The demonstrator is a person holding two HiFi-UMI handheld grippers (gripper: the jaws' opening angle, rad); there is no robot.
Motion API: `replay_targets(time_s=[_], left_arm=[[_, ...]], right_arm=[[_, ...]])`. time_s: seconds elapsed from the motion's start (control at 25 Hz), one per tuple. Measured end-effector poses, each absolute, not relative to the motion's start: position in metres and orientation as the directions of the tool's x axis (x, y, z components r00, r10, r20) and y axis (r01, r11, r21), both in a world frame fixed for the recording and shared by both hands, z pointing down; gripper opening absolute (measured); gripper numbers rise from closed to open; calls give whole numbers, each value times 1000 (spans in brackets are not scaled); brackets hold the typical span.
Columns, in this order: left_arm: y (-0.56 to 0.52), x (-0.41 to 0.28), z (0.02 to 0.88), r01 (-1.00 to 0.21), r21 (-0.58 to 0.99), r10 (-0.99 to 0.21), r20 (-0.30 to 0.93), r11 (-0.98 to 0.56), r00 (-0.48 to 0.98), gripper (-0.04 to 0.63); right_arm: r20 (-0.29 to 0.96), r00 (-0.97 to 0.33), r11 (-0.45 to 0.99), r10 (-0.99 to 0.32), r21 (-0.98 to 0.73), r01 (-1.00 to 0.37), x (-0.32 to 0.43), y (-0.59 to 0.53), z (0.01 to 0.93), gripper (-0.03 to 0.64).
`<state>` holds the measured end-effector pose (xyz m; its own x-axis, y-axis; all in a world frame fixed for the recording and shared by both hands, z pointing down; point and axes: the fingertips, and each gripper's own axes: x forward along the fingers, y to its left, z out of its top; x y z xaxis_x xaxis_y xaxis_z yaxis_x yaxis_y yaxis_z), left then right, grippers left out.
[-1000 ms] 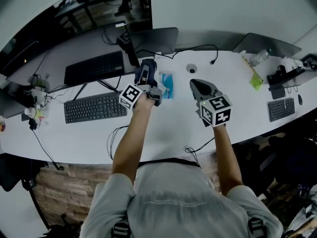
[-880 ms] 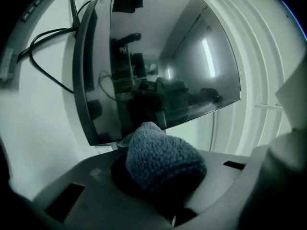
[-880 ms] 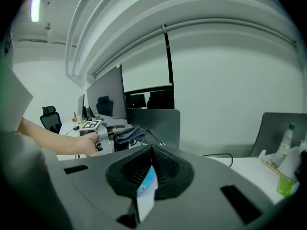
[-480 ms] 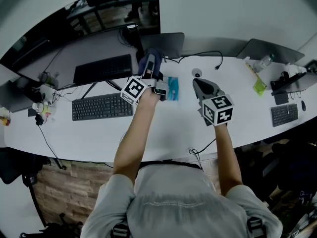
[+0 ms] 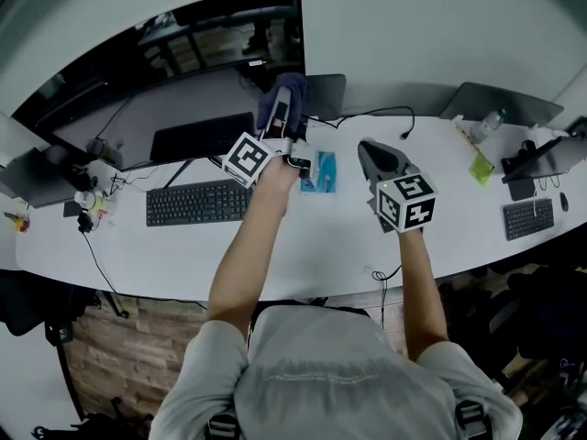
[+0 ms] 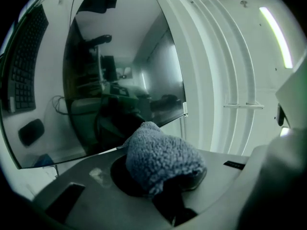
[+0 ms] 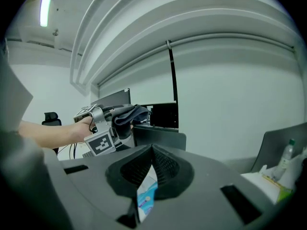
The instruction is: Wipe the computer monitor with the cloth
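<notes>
The monitor's dark glossy screen (image 5: 202, 53) stands at the back left of the white desk (image 5: 321, 236). My left gripper (image 5: 282, 99) is shut on a blue-grey cloth (image 5: 273, 108) and held up by the screen's right edge. In the left gripper view the bunched cloth (image 6: 160, 159) sits between the jaws, close to the screen (image 6: 120, 80); I cannot tell whether it touches. My right gripper (image 5: 368, 150) hovers over the desk to the right, shut and holding nothing. From the right gripper view I see the left gripper (image 7: 120, 116) and its cloth (image 7: 130, 112).
A blue-and-white packet (image 5: 321, 170) lies on the desk between the grippers. A black keyboard (image 5: 197, 202) sits at the left. Cables (image 5: 376, 113) run along the back. A bottle (image 5: 486, 122), a green item (image 5: 481, 163) and a small keyboard (image 5: 530, 216) are at the right.
My left gripper has risen and moved back towards the monitor with the cloth in it. The right gripper has stayed about where it was.
</notes>
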<state>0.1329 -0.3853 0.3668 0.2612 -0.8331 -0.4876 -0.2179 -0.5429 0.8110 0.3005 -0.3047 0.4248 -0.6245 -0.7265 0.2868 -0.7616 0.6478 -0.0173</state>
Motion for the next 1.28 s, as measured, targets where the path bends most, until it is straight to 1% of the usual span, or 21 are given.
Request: replay_targets(time_s=[0.08,0.28,0.48,0.56,0.68,0.72,0.76,0.84,0.88,0.96,1.08,1.28], left_arm=[[-385,132,353,-230,802,-828,-494,-552,265,52],[-378,134,313,-216,775,-799,-536,-594,275,52],[-371,132,269,-232,724,-757,-584,-649,293,52],[-368,134,257,-256,706,-746,-581,-661,325,52],[-365,132,239,-328,671,-742,-546,-665,389,52],[-364,131,233,-373,646,-742,-525,-666,417,51],[-364,130,229,-446,607,-751,-486,-658,447,52],[-367,123,230,-637,487,-802,-357,-598,480,52],[-370,118,233,-718,421,-832,-292,-554,471,52],[-373,105,238,-820,317,-879,-211,-476,428,52],[-375,92,247,-897,194,-918,-117,-396,380,52],[-383,95,260,-918,54,-920,6,-392,393,52]], right_arm=[[272,-625,646,-732,-14,-763,301,-306,413,3],[240,-628,644,-740,-14,-765,300,-309,391,3],[209,-659,666,-722,-46,-744,290,-309,373,3],[201,-661,669,-723,-39,-743,289,-308,366,3],[189,-663,671,-724,-31,-741,288,-308,359,3],[188,-664,672,-724,-30,-740,287,-308,357,3],[187,-665,673,-723,-29,-739,286,-307,357,3],[184,-667,675,-722,-26,-737,284,-306,356,3],[183,-668,676,-722,-24,-737,283,-305,355,3],[181,-669,677,-720,-25,-735,281,-305,355,3],[179,-682,687,-709,-41,-725,277,-303,356,3],[164,-703,707,-692,-41,-706,260,-300,352,3]])
